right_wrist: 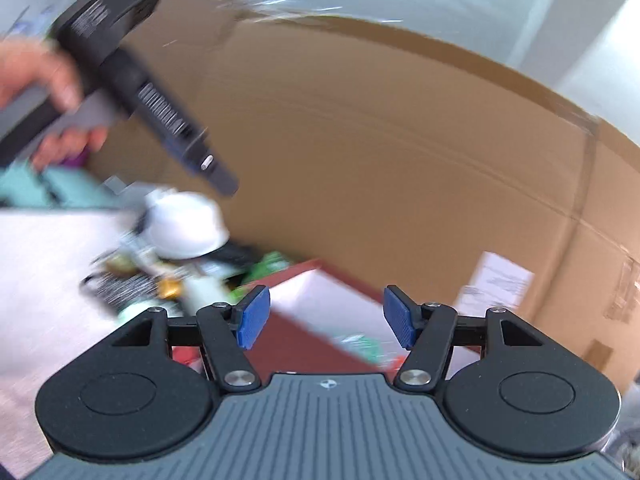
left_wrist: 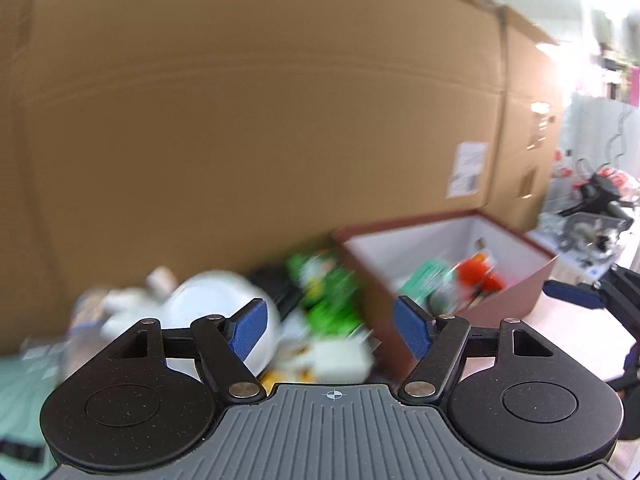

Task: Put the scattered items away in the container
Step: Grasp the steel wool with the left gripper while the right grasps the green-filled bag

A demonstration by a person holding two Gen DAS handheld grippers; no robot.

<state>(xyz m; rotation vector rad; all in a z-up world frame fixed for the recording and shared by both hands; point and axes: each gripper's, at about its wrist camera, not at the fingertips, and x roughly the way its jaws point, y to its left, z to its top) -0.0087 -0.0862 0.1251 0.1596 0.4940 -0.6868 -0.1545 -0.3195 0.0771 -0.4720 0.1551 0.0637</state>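
Note:
My left gripper (left_wrist: 330,330) is open and empty, above a blurred pile of scattered items: a white round object (left_wrist: 224,300), a green packet (left_wrist: 328,292) and a white and yellow item (left_wrist: 320,360). The dark red box (left_wrist: 516,288) with white inner walls stands to the right and holds a green packet (left_wrist: 424,280) and an orange item (left_wrist: 476,270). My right gripper (right_wrist: 326,318) is open and empty, above the box's near corner (right_wrist: 304,336). The white round object (right_wrist: 184,224) and the pile (right_wrist: 132,280) lie to its left. The left gripper (right_wrist: 140,80) shows there, held in a hand.
A large cardboard wall (left_wrist: 260,120) stands right behind the pile and the box. The table top (right_wrist: 44,280) is pale. A mint green cloth (left_wrist: 20,392) lies at the far left. Clutter and dark gear (left_wrist: 600,208) sit at the far right.

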